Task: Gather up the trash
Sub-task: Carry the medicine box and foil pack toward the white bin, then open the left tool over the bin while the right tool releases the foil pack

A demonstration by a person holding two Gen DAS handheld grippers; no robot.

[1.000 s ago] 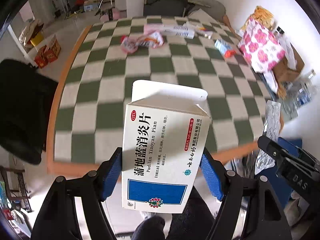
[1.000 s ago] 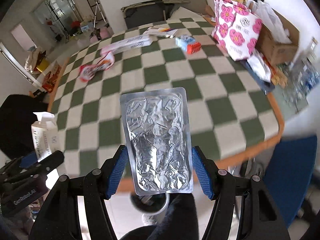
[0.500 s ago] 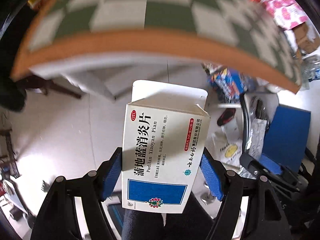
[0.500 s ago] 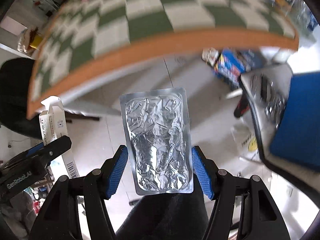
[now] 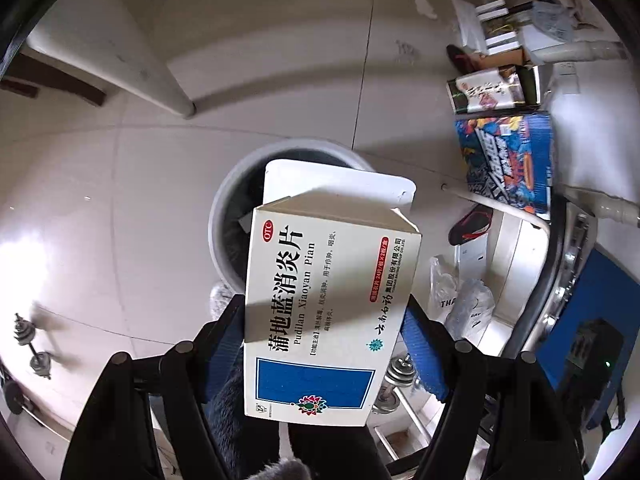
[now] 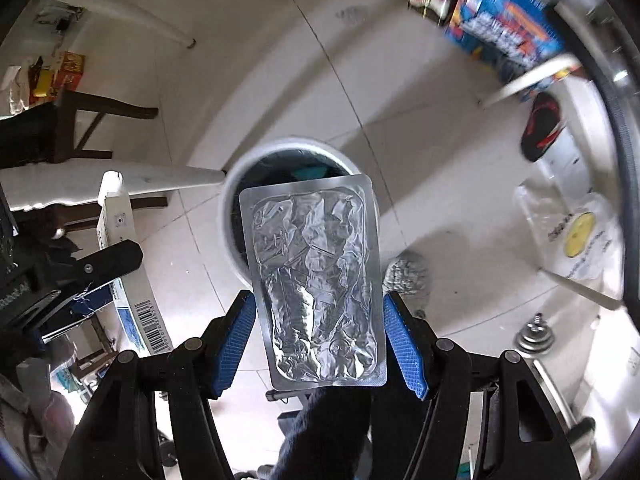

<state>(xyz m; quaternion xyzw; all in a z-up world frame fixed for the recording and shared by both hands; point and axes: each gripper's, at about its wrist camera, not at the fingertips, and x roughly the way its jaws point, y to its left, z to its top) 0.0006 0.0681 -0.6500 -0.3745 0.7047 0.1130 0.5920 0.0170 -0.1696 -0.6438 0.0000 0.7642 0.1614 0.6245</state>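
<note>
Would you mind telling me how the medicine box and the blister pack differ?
The medicine box is printed white and blue cardboard; the blister pack is bare crinkled silver foil. The box is thick, its top flap open; the pack is a flat sheet. The box sits in the left tool, the pack in the right tool. Both hang over the white bin.
</note>
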